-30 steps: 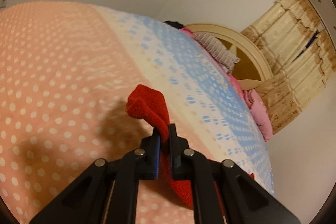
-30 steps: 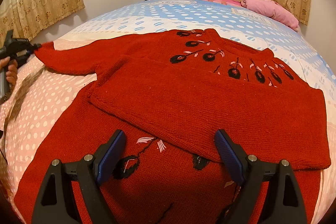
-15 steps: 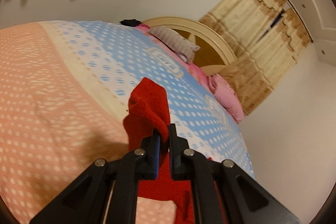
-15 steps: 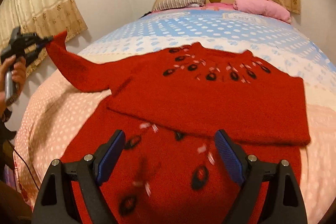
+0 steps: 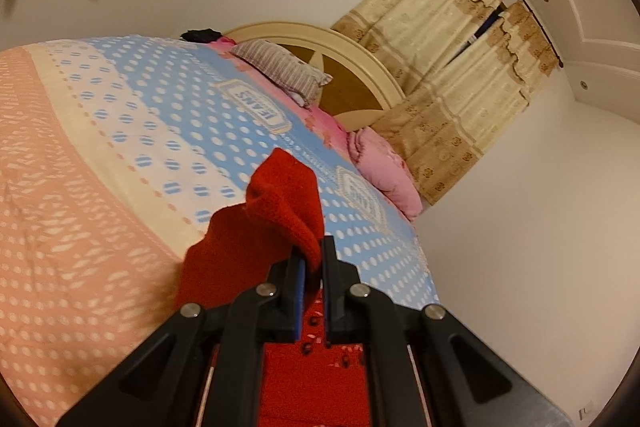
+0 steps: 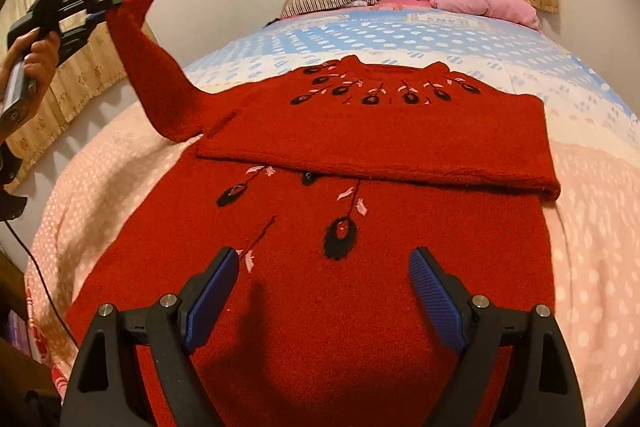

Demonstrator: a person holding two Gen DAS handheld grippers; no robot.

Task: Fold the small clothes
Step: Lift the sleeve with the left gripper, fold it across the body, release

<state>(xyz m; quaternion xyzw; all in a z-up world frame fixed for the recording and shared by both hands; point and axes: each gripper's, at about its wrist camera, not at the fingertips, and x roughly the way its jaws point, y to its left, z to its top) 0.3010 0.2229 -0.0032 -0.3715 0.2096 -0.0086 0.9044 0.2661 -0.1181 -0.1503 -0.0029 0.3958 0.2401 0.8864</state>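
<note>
Sweater (image 6: 360, 267), red with dark embroidered flowers, lies flat on the bed (image 6: 592, 211) in front of me, one sleeve already folded across the chest as a band. Left wrist view: my left gripper (image 5: 311, 267) has its jaws nearly closed on the cuff of the other sleeve (image 5: 288, 203), red knit bunched up above the pads and draping down to the left; below the jaws a strip of sweater body shows. Behind it the dotted cover, a striped pillow (image 5: 284, 71) and a pink pillow (image 5: 384, 171) against the headboard (image 5: 360, 55). Right wrist view: my right gripper (image 6: 324, 291) hangs over the lower body of the sweater, jaws wide apart, holding nothing; I cannot tell whether its tips touch the knit. Far left in this view, the left gripper (image 6: 105, 6) holds the sleeve (image 6: 156, 75) lifted clear of the bed, fabric running taut down to the shoulder. My read: this sleeve is about to be carried across the chest. Risks: the grip is only on the cuff edge, so thick knit could slip out mid-swing. Pulling too hard along the taut sleeve could drag the shoulder and disturb the folded band. With the right gripper pinning nothing, the body may shift with the pull.
</note>
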